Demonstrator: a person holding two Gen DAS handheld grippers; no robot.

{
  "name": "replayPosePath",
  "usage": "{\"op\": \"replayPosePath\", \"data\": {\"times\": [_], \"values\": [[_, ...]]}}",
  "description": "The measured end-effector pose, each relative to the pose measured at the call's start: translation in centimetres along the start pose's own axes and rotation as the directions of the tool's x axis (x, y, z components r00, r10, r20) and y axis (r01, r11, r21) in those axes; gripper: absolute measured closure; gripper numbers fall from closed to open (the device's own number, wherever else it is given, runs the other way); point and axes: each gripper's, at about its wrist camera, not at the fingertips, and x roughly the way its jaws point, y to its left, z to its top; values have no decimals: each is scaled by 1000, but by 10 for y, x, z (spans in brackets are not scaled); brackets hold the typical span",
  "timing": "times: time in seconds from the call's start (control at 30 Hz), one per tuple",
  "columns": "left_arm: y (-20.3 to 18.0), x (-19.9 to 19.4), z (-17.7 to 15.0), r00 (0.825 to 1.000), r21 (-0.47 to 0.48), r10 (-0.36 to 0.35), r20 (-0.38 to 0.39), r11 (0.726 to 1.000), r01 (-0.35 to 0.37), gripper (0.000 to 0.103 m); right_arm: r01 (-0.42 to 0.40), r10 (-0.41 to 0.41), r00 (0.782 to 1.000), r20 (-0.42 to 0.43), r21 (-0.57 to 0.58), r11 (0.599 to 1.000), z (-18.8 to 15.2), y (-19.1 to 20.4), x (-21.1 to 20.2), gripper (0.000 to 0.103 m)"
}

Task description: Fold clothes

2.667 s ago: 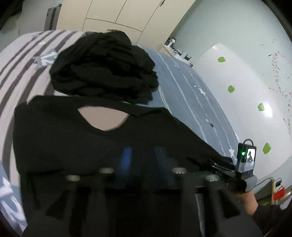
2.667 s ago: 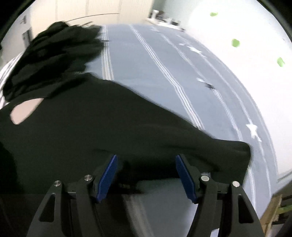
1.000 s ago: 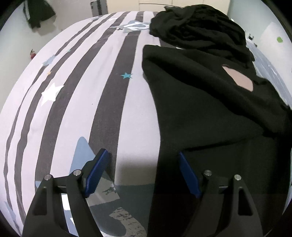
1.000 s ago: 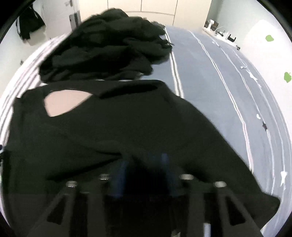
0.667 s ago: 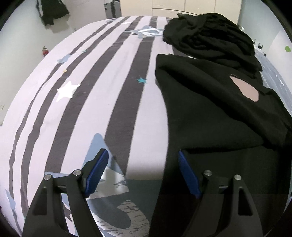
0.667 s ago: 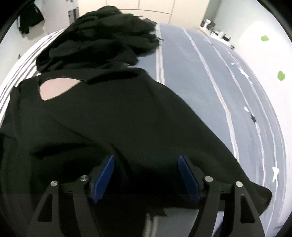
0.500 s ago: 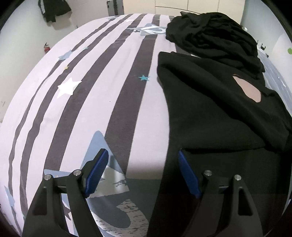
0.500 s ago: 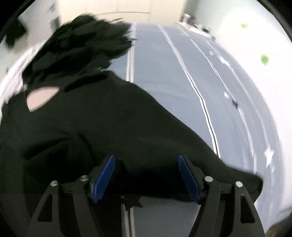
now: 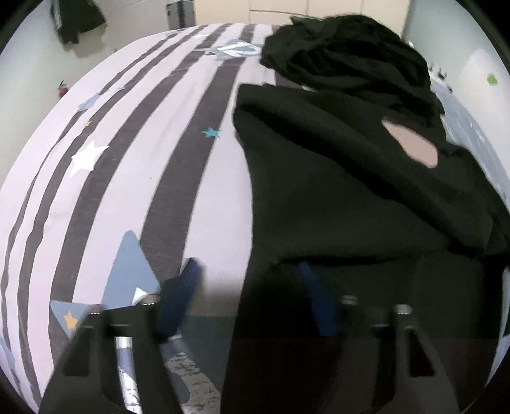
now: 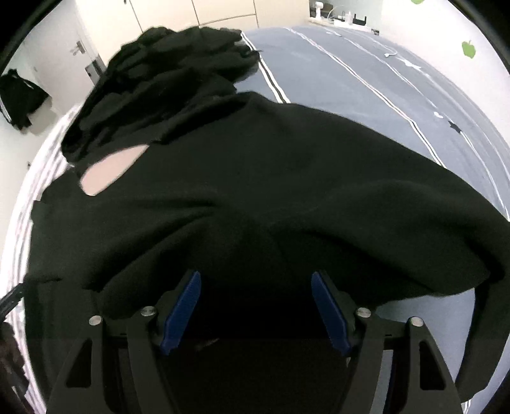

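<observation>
Here, a black top (image 9: 334, 191) lies spread on the bed, neck opening (image 9: 411, 148) toward the far end, its near hem at both grippers. Behind it sits a heap of dark clothes (image 9: 347, 60), touching or just overlapping the collar; cannot tell which.

Left gripper (image 9: 248, 286): jaws closing, blurred. The garment's left side edge runs between them, one pad over the striped sheet (image 9: 127, 178), the other over black cloth. Pads not yet pressing, as far as the blur allows.

Right gripper (image 10: 255, 302): jaws closing, pads apart in the frame, black fabric lying between and under them. No pinch seen yet.

Handling, judged: soft, limp knit, light, no stiffness. It will sag and drag wherever unsupported, and a single layer may slip out of a shallow bite. Best hold looks to be the two near corners of the hem, taken deep, both layers together.

Edges and room: the left of the garment is open striped sheet, well clear. To the right, grey-blue bedding (image 10: 366, 82) is free up to the wall (image 10: 446, 19). Forward room is poor, because the heap crowds the collar. A fold carried away from the near hem risks landing on it.
</observation>
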Motion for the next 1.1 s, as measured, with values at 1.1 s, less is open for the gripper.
{"op": "replayPosePath", "data": {"times": [1.1], "values": [[29, -59, 21, 998, -28, -49, 42, 998, 50, 86, -27, 27, 1000, -2, -194, 981, 24, -29, -12, 71]]}}
